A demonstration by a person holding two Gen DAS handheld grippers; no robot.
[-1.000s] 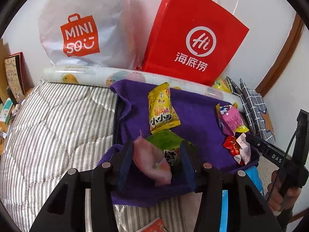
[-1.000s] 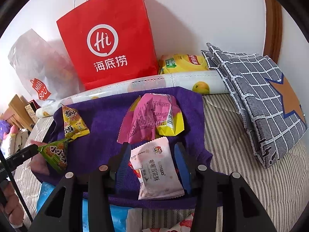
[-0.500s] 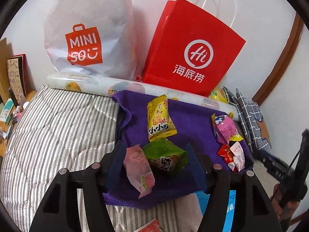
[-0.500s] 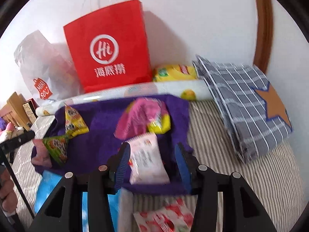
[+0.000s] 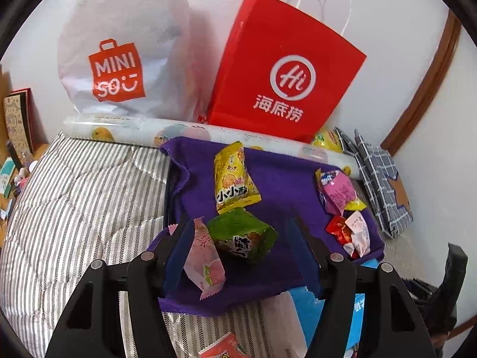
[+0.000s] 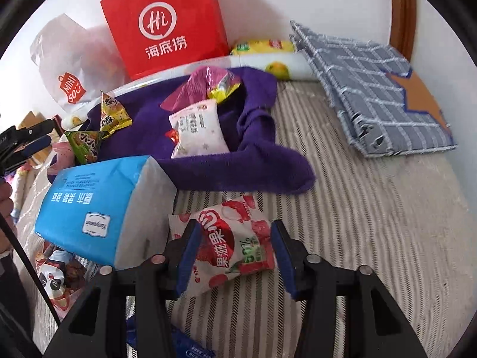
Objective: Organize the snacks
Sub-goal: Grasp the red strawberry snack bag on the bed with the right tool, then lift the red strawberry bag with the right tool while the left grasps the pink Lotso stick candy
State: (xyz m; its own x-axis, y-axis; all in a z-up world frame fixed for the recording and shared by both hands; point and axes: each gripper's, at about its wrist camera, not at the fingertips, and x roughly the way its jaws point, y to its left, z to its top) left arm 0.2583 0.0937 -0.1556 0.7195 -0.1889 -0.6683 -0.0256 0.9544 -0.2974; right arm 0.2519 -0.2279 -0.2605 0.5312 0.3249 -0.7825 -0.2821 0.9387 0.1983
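Your left tongs (image 5: 241, 247) stand apart around the pink peach sachet (image 5: 204, 264) and green foil packet (image 5: 243, 232) on the purple cloth (image 5: 286, 179). Your right tongs (image 6: 232, 255), opening, straddle the red-and-white strawberry pouch (image 6: 229, 244); bare striped bed (image 6: 372, 223) lies right.

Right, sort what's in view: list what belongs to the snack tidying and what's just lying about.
Job: yellow snack, green snack, pink peach snack, white snack, strawberry snack, purple cloth.

Lying about: red bag, white bag, tissue pack, checked cushion.
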